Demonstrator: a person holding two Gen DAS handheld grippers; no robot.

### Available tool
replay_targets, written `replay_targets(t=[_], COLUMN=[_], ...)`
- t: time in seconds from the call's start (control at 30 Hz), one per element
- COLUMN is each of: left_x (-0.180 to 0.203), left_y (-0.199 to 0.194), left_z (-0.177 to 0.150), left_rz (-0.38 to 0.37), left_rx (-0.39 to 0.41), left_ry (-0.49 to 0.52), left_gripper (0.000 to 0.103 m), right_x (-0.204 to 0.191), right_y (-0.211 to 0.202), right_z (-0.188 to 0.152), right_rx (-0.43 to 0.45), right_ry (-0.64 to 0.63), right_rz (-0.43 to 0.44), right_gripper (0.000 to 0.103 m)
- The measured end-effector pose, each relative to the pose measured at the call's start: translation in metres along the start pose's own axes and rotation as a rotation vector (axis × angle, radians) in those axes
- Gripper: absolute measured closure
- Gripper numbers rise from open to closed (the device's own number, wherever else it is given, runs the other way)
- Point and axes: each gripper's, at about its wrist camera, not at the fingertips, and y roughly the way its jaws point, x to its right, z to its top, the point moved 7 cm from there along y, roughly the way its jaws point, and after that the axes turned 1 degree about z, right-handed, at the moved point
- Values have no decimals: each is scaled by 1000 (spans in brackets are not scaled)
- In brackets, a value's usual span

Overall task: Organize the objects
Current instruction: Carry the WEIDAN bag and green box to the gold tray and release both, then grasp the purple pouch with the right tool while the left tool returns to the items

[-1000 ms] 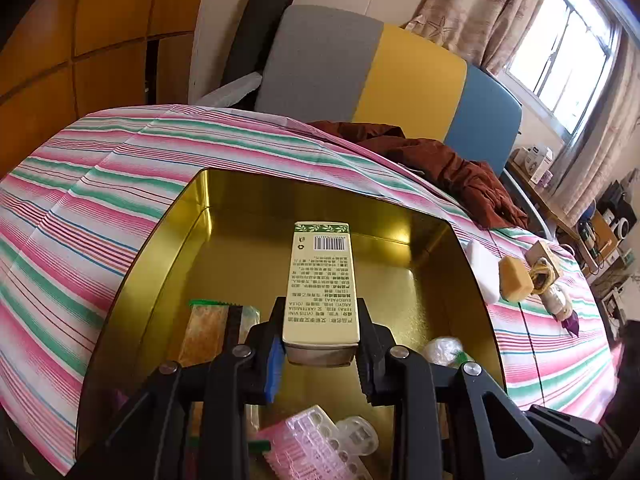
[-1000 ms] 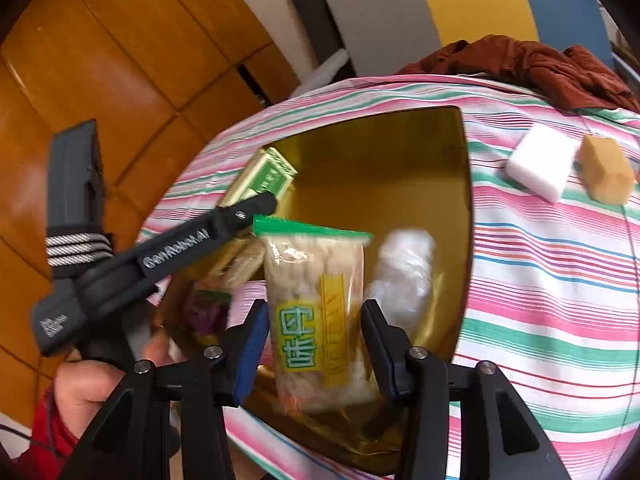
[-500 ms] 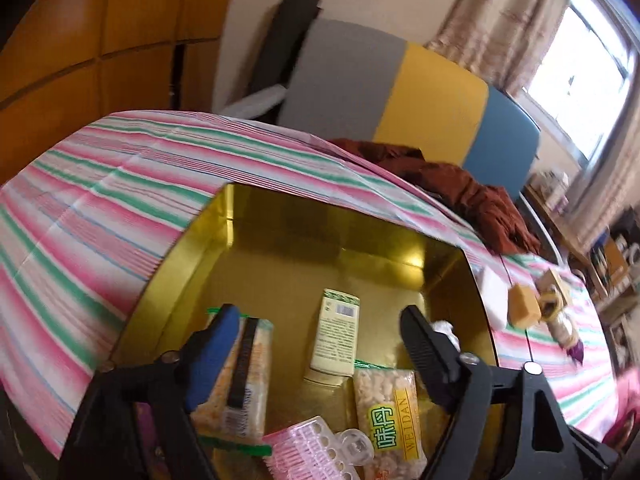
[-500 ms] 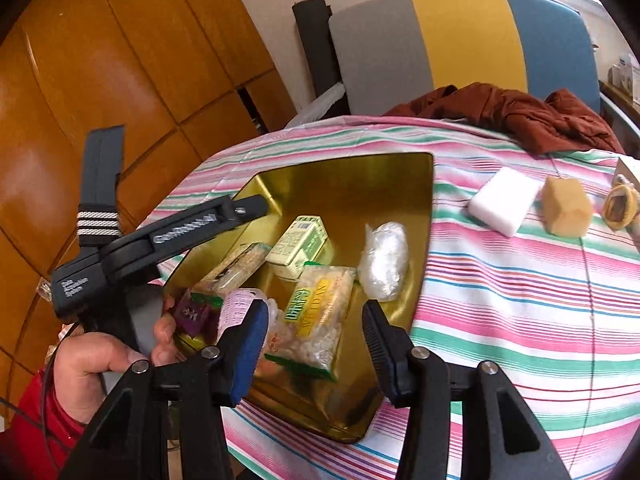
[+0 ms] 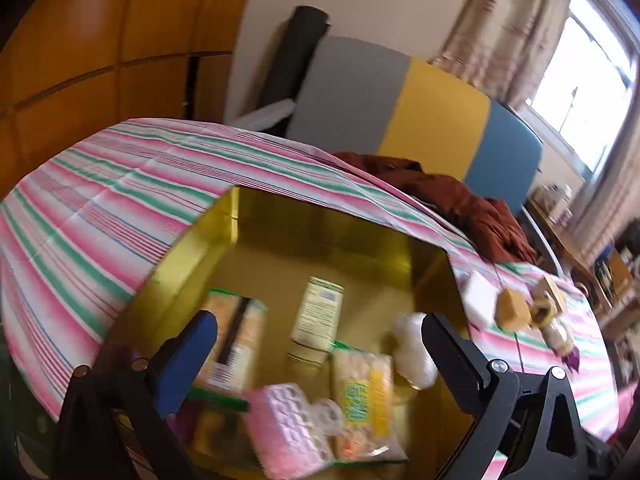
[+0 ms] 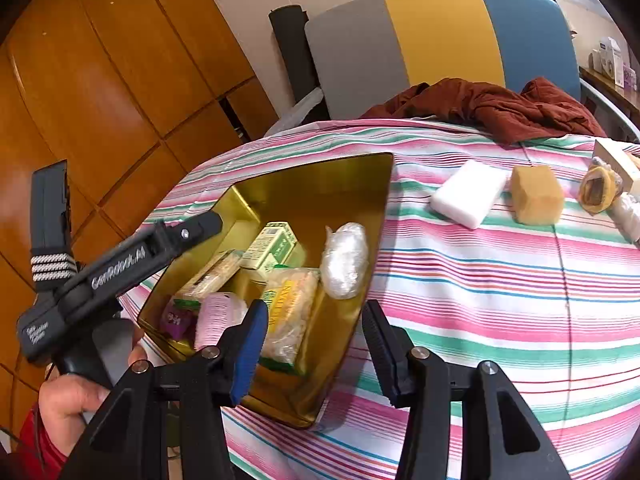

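Both grippers hang above the gold tin (image 6: 362, 168), jaws spread wide and holding nothing. The left gripper (image 5: 320, 332) looks straight down into the tin, with the green carton (image 5: 318, 312) lying flat ahead of its jaws, a biscuit pack (image 5: 236, 336) just inside the left jaw and a yellow snack bag (image 5: 362, 392) below the gap. The right gripper (image 6: 316, 320) sits off the tin's near corner; the same snack bag (image 6: 290, 308) lies ahead of its left jaw, and a clear wrapped bundle (image 6: 344, 260) lies further ahead, against the tin wall.

The tin serves as the collecting container, so loose packets lie inside it side by side, flat, to use the floor area.

Items not yet collected rest on the striped bench (image 6: 500, 288), well ahead and to the right of the right jaws: a white block (image 6: 468, 194), a tan sponge cube (image 6: 536, 196) and a yellow roll (image 6: 598, 190), grouped close together. Judged from this layout, the task is partly complete, and the right gripper is better placed for the next pick.
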Motion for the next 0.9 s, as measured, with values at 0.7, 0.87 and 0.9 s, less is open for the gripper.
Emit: replay_targets(t=[0.7,0.87,0.9], left_x=[153,183,188], left_y=[-17,-12,-11], left_z=[-61,-89,-95], left_rz=[-207,-216,-218], left_rx=[-88,-141,-152], left_ry=[280,350,360], left_gripper=[0,0,0], right_x=[122,164,175], right_y=[-57,-70,-73], right_z=[-8,-24,-29], right_rx=[76,77,77], right_ry=[138,186,197], right_rz=[-179,-244,-267], right_gripper=[54,54,54])
